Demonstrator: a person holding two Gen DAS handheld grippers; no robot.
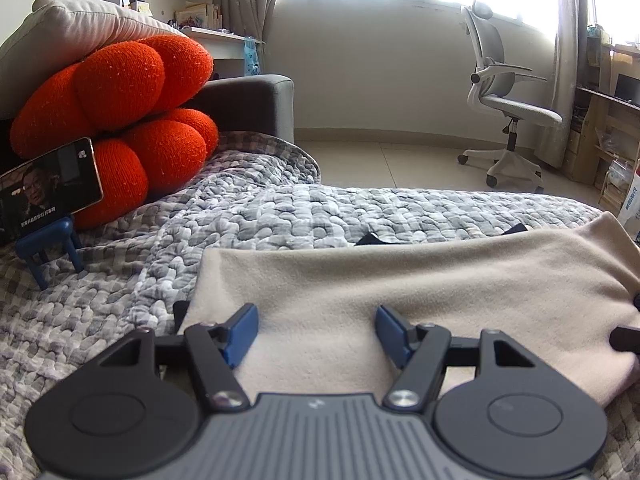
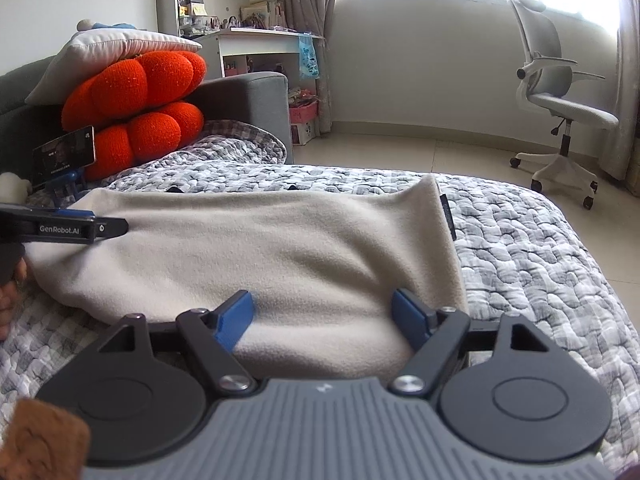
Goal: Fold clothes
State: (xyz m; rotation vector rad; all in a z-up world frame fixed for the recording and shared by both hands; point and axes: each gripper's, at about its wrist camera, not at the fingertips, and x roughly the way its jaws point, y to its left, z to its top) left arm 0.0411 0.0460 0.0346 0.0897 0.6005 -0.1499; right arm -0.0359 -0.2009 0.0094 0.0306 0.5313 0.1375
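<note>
A beige fleece garment (image 1: 400,292) lies folded in a wide band on the grey quilted bed; it also shows in the right wrist view (image 2: 260,248). My left gripper (image 1: 316,330) is open, its blue fingers spread over the garment's near left edge, holding nothing. My right gripper (image 2: 322,316) is open over the garment's near right edge, also empty. The left gripper shows from the side in the right wrist view (image 2: 80,224), at the garment's left end. Small dark corners of fabric (image 1: 370,239) peek out behind the beige layer.
An orange knot cushion (image 1: 120,120) and a white pillow (image 1: 68,28) lean on the grey sofa arm (image 1: 248,100) at the left. A phone on a blue stand (image 1: 48,192) stands on the quilt (image 1: 260,216). A white office chair (image 1: 508,108) stands on the floor beyond.
</note>
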